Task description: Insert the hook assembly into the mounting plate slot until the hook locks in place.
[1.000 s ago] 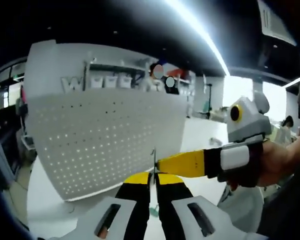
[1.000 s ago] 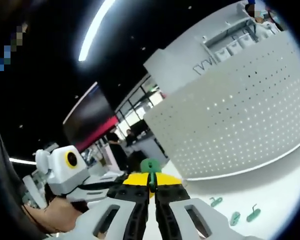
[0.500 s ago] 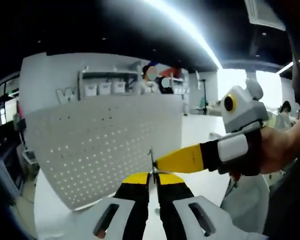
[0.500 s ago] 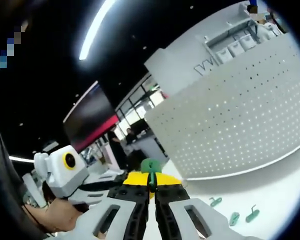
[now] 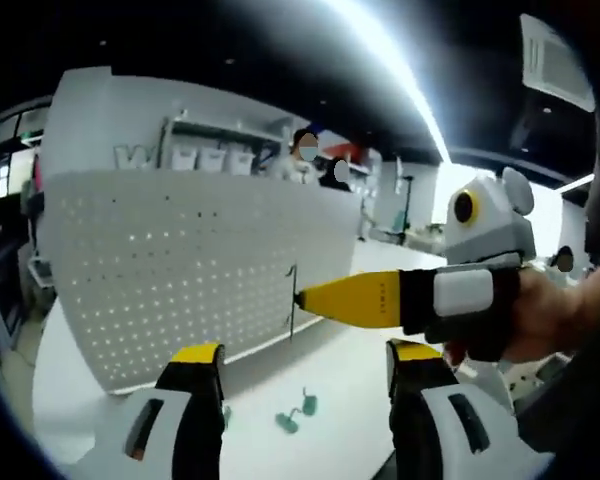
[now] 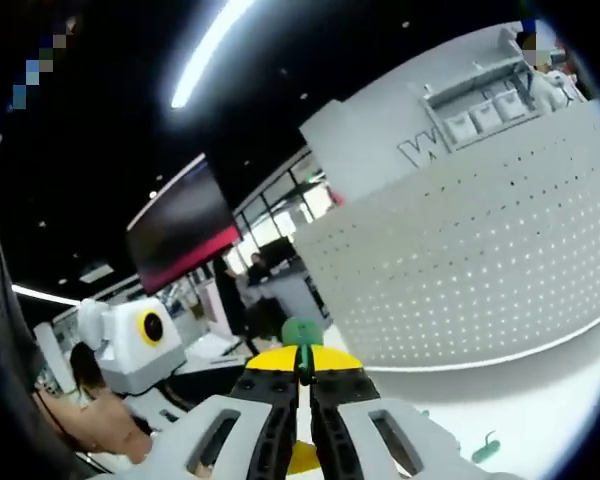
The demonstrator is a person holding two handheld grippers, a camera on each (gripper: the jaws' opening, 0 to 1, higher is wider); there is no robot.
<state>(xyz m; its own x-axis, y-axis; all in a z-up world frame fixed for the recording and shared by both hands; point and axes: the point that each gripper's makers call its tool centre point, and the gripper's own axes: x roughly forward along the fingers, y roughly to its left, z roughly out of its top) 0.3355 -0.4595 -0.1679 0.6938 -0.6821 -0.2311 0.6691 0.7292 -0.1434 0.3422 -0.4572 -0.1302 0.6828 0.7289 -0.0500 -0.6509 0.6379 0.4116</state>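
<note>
A: How many hooks do you count, and where is the one being worked with?

B: One green hook (image 6: 301,334) sits pinched between the closed jaws of the right gripper (image 6: 302,372) in the right gripper view; only its rounded plastic top shows above the yellow tips. In the left gripper view, this same gripper comes in from the right, and a thin dark piece (image 5: 292,300) stands upright at its yellow tip (I think it is the hook seen from the edge).

A: And others?

B: Two small green hooks (image 5: 294,414) lie on the white table (image 5: 350,380), near the foot of the pegboard (image 5: 200,270). It is one white upright panel, curved by the lens, with regular rows of small round holes.

A: The left gripper?

B: The left gripper (image 5: 305,365) has its jaws wide apart and holds nothing. The held hook is above and between them, apart from the pegboard.
</note>
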